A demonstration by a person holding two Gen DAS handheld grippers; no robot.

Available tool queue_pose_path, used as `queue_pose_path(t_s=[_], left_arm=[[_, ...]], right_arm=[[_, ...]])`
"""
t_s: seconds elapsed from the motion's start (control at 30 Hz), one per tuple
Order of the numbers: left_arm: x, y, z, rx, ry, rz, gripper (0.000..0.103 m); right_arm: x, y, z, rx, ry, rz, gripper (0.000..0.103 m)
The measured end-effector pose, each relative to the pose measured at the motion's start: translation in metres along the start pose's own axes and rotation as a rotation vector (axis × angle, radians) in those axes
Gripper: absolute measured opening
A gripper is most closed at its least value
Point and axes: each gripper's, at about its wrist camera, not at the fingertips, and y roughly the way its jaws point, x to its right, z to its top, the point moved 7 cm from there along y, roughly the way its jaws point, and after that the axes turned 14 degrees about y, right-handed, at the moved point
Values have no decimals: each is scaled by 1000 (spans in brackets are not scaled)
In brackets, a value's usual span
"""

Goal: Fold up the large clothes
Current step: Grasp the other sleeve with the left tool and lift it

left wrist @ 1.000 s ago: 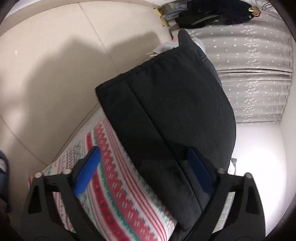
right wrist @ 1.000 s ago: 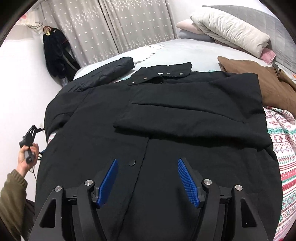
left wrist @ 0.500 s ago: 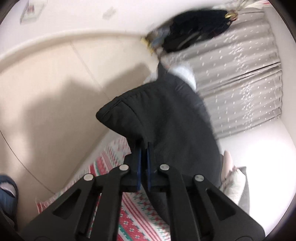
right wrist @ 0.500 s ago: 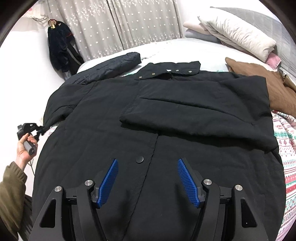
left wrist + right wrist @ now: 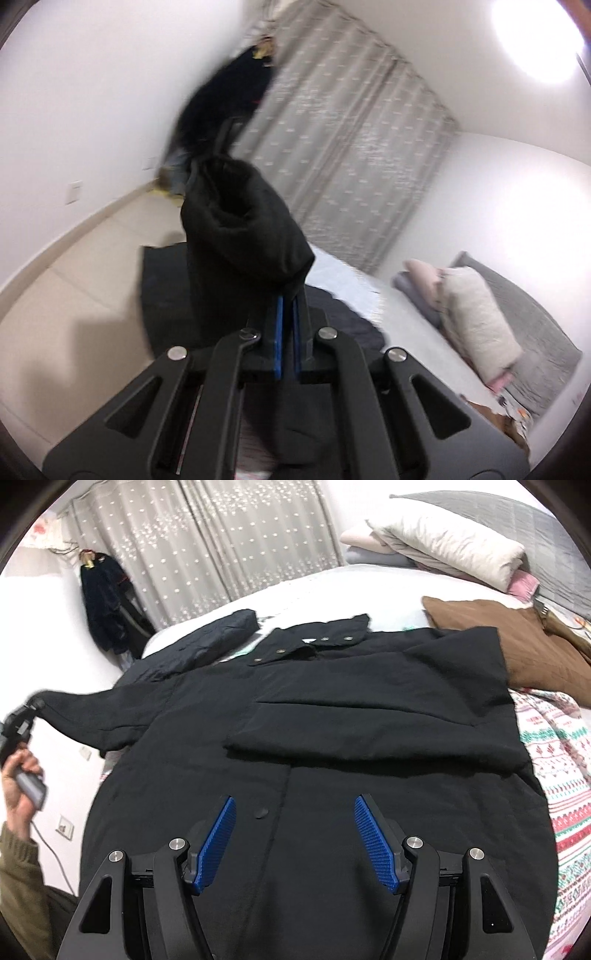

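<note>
A large black coat (image 5: 332,738) lies spread front-up on the bed, collar at the far end, its right sleeve folded across the chest. My left gripper (image 5: 287,314) is shut on the cuff of the black sleeve (image 5: 240,236) and holds it lifted off the bed. In the right wrist view the left gripper (image 5: 22,720) shows at the far left with the sleeve (image 5: 96,716) stretched up to it. My right gripper (image 5: 299,834) is open and empty, hovering above the coat's lower front near a snap button (image 5: 259,812).
A brown quilted garment (image 5: 517,642) lies right of the coat. Pillows and folded bedding (image 5: 443,542) are stacked at the head of the bed. A patterned red-green blanket (image 5: 554,775) lies under the coat. Dark clothes (image 5: 107,602) hang by the grey curtain.
My left gripper closed on the left sleeve cuff and lifted it up off the bed edge. My right gripper stayed open, shifting slightly over the coat.
</note>
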Motion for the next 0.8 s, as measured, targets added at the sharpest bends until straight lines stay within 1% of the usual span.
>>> queue_pose_path(t_s=[0.07,0.1,0.17,0.2,0.27,0.37,0.43,0.47,0.53,0.6,0.67,0.7,0.8], left_arm=[[28,-5,5,11,45,-51,5],[47,-7,5,18,103,-71,5],[73,-5,4,29,192,-88,5],[92,-7,-2,29,239,-114,5],[114,-6,-12,9,271,-157,5],[160,-1,-37,-54,337,-237,6],[187,4,-53,-84,339,-301,6],[200,2,-61,-102,342,-319,6],[232,5,-87,-168,359,-375,6],[253,4,-118,-223,396,-424,6],[277,4,-150,-320,424,-491,8],[286,8,-167,-399,417,-520,8],[289,15,-191,-520,362,-537,8]], right_arm=[[12,3,0,-13,37,-13,68],[18,4,1,-22,62,-11,68],[30,4,2,-37,120,2,68],[36,4,3,-41,149,7,68],[47,-1,7,-30,188,12,68],[56,-11,16,-1,223,22,68],[61,-16,22,12,252,37,68],[64,-19,24,18,271,45,68],[68,-24,28,28,303,59,68],[71,-27,31,36,326,66,68],[74,-30,34,41,342,73,68],[75,-31,34,42,346,73,68],[81,-33,34,47,360,69,68]])
